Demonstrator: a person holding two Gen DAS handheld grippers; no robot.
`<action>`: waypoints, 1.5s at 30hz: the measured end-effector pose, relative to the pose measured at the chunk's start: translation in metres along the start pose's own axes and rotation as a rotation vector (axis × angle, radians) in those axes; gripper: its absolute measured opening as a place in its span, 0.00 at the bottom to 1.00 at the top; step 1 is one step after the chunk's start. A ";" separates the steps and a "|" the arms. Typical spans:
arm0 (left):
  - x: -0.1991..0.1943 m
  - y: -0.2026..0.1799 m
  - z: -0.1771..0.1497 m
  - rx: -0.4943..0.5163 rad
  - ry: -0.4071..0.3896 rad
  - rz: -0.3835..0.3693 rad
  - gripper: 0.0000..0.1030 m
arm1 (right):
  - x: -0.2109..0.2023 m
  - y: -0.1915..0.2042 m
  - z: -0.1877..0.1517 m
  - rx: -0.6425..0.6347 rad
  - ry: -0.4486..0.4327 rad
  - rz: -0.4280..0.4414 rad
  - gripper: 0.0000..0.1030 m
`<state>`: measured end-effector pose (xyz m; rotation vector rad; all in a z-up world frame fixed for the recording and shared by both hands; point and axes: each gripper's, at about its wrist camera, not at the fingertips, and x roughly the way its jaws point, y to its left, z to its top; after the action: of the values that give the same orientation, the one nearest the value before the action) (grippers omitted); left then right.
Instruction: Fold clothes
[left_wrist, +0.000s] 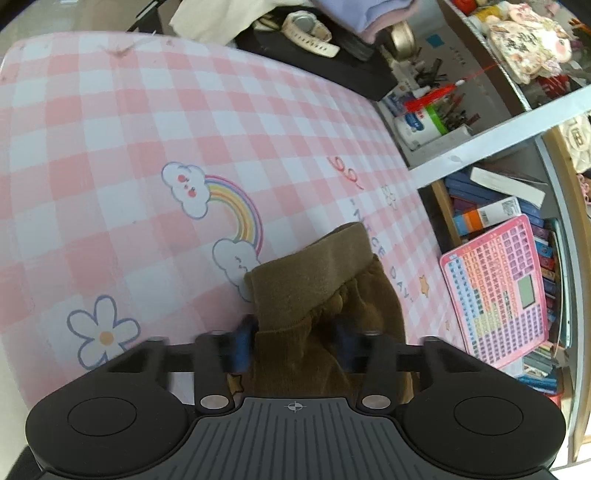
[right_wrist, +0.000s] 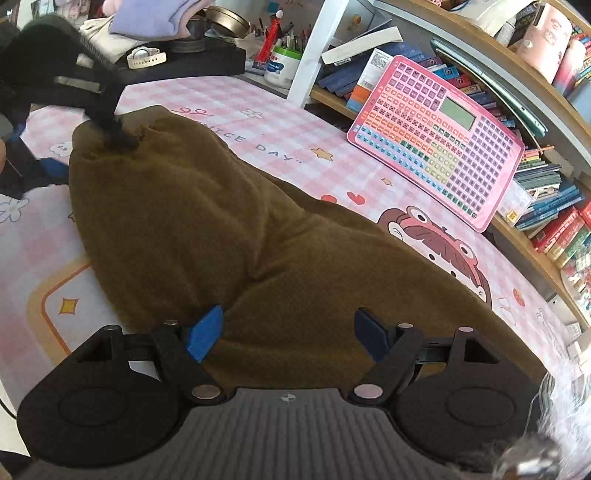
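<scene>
Left hand-held gripper (left_wrist: 293, 334) pinching brown garment (left_wrist: 317, 291), "NICE DAY" mat (left_wrist: 110, 147)

Both views are brightly and evenly lit by soft, daylight-like light; its source lies outside the frames. Shadows are faint. The pink checked mat (left_wrist: 155, 122) looks slightly washed out toward its far left corner. Fisheye distortion bends the shelf rail (left_wrist: 509, 133) and bookshelf edge (right_wrist: 517, 74) into curves, and the corners darken. The left wrist picture is soft, mildly blurred throughout. In the right wrist view, a smeared pale blur (right_wrist: 554, 417) fills the lower right corner, out of focus.
</scene>
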<state>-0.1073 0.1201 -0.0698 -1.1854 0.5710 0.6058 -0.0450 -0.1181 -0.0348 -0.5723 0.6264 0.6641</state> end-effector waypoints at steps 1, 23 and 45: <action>0.001 0.001 0.000 0.002 0.002 -0.004 0.28 | 0.000 0.000 0.000 0.000 -0.001 0.001 0.75; -0.084 -0.118 -0.095 0.766 -0.201 -0.178 0.16 | -0.037 -0.095 -0.020 0.257 -0.097 0.052 0.76; -0.058 -0.166 -0.254 1.125 0.078 -0.132 0.80 | -0.030 -0.245 -0.117 0.746 0.100 0.283 0.76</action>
<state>-0.0558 -0.1737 0.0112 -0.1734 0.7408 0.0563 0.0699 -0.3661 -0.0247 0.1838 0.9936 0.6097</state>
